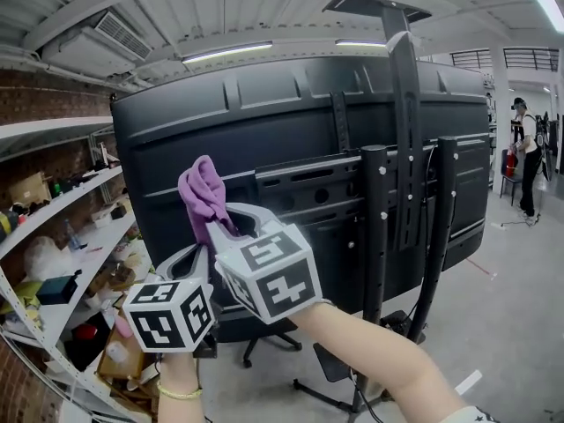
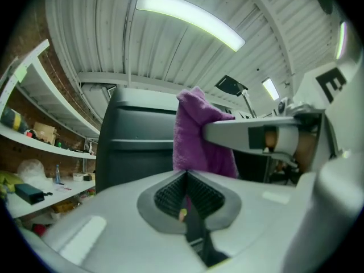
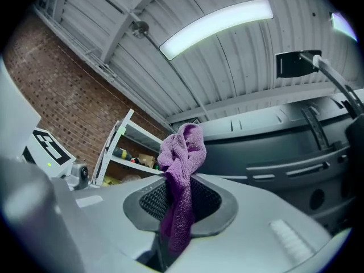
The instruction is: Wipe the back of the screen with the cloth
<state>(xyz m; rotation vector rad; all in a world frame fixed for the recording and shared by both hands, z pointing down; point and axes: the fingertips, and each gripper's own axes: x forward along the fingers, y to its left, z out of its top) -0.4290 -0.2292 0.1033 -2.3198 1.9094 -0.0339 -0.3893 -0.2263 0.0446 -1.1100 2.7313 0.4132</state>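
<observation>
The big dark screen back (image 1: 264,130) fills the head view, mounted on a black stand (image 1: 405,148). My right gripper (image 1: 231,221) is shut on a purple cloth (image 1: 204,192), which bunches up above its jaws close to the panel's lower left part. In the right gripper view the cloth (image 3: 181,169) is pinched between the black pads and hangs down through them. My left gripper (image 1: 189,258) is just below and left of the right one, jaws shut with nothing between them (image 2: 185,201). In the left gripper view the cloth (image 2: 196,135) stands ahead of the panel (image 2: 136,147).
Shelves (image 1: 62,236) with boxes and bottles line the left wall. An office chair base (image 1: 264,342) stands under the screen. The stand's legs (image 1: 352,395) spread on the floor. A person (image 1: 527,148) stands far right.
</observation>
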